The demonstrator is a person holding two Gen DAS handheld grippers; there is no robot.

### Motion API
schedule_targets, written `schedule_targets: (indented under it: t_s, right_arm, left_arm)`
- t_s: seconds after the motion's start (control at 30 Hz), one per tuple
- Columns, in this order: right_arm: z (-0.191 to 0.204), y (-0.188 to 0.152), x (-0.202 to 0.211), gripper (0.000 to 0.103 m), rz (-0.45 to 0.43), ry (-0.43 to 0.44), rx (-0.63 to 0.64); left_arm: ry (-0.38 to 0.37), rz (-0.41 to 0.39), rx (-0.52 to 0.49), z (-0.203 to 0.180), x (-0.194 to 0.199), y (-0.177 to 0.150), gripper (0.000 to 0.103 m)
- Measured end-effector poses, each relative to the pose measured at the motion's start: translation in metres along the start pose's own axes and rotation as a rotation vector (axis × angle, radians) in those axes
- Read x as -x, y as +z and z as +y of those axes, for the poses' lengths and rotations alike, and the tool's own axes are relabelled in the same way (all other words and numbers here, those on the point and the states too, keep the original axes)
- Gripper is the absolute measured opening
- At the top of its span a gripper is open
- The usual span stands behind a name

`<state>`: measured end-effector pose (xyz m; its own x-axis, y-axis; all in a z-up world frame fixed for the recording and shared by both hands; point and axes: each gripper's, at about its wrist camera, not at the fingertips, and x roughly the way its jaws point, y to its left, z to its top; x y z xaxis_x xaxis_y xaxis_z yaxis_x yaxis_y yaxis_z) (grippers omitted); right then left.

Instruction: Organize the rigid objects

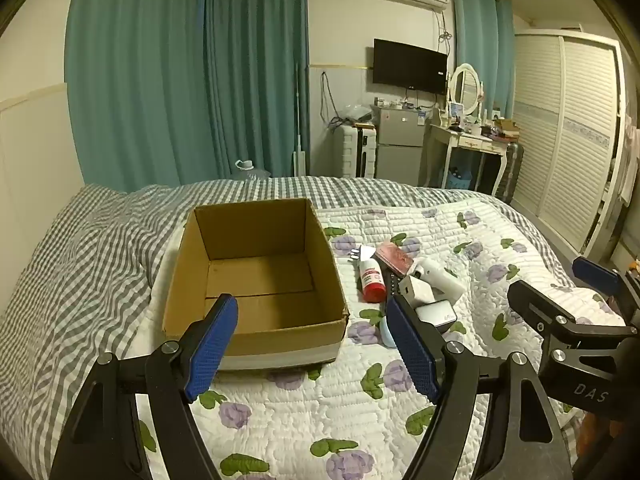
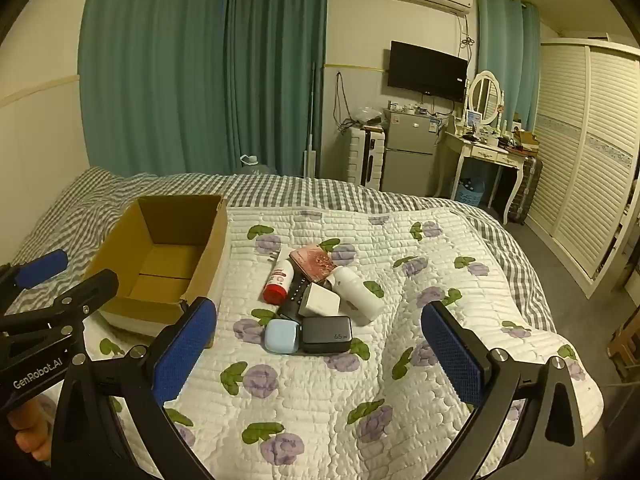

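Right tongs (image 2: 318,350) open above object pile (image 2: 316,296), cardboard box (image 2: 160,256) left

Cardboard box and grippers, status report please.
Left gripper open, right gripper open. Cardboard box empty. Pile untouched beside it. Nothing blocking.

Matt cardboard box (image 1: 256,264), quilted cloth bedspread (image 2: 320,392)

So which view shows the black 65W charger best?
The right wrist view. There the black 65W charger lies fully in sight at the near edge of the pile, beside the light blue case, its label readable. In the left wrist view, the left tool's finger hides most of it; only a pale-looking corner shows.
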<state>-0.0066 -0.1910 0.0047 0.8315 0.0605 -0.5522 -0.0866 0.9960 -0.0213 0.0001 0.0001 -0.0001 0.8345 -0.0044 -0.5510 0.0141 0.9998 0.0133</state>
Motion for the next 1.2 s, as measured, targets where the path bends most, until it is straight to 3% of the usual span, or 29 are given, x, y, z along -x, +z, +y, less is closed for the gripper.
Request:
schedule_targets:
  t_s: [1.2]
  right_arm:
    - [0.0010,-0.0020,-0.0016,0.103,-0.003,0.007,-0.008]
  left_arm:
    - [-0.005,0.008,0.010,0.0076,-0.0003,-0.0030,0.079]
